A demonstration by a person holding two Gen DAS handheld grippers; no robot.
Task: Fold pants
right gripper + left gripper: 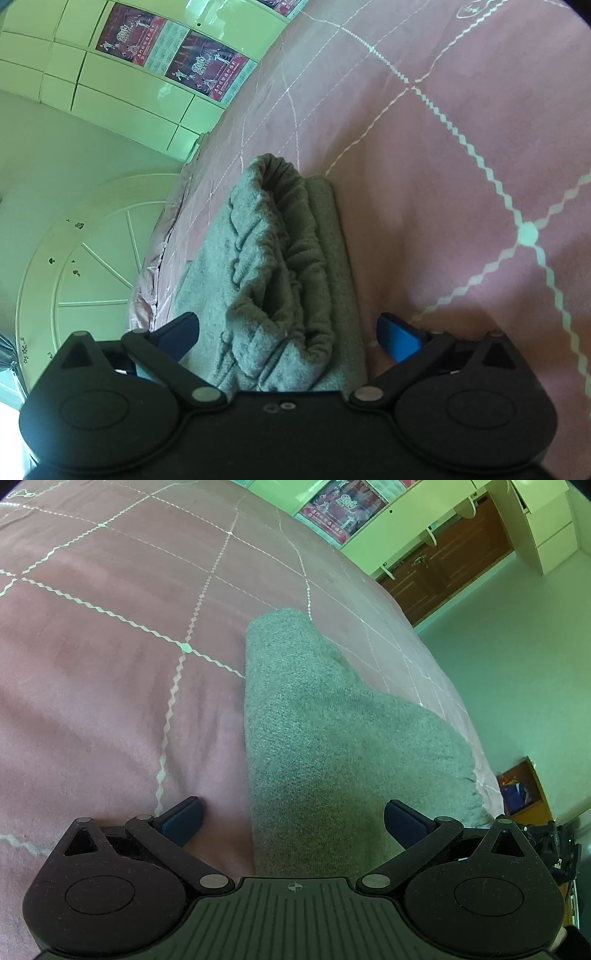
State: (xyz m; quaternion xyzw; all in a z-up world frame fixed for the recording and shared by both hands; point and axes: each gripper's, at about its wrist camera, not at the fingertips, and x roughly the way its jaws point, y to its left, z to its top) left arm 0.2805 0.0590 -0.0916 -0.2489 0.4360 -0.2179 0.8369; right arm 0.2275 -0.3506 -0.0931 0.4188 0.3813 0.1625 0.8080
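Observation:
Grey knit pants lie folded in a long bundle on the pink bedspread. In the left wrist view my left gripper is open just above the near end of the bundle, one blue pad on each side, neither pressing the cloth. In the right wrist view the gathered elastic waistband of the pants lies on top of the fold. My right gripper is open over that end, its pads wide apart and clear of the fabric.
The bedspread carries white zigzag lines. The bed's edge runs close beside the pants, with pale floor beyond. Light cabinets with posters and a wooden unit stand past the bed.

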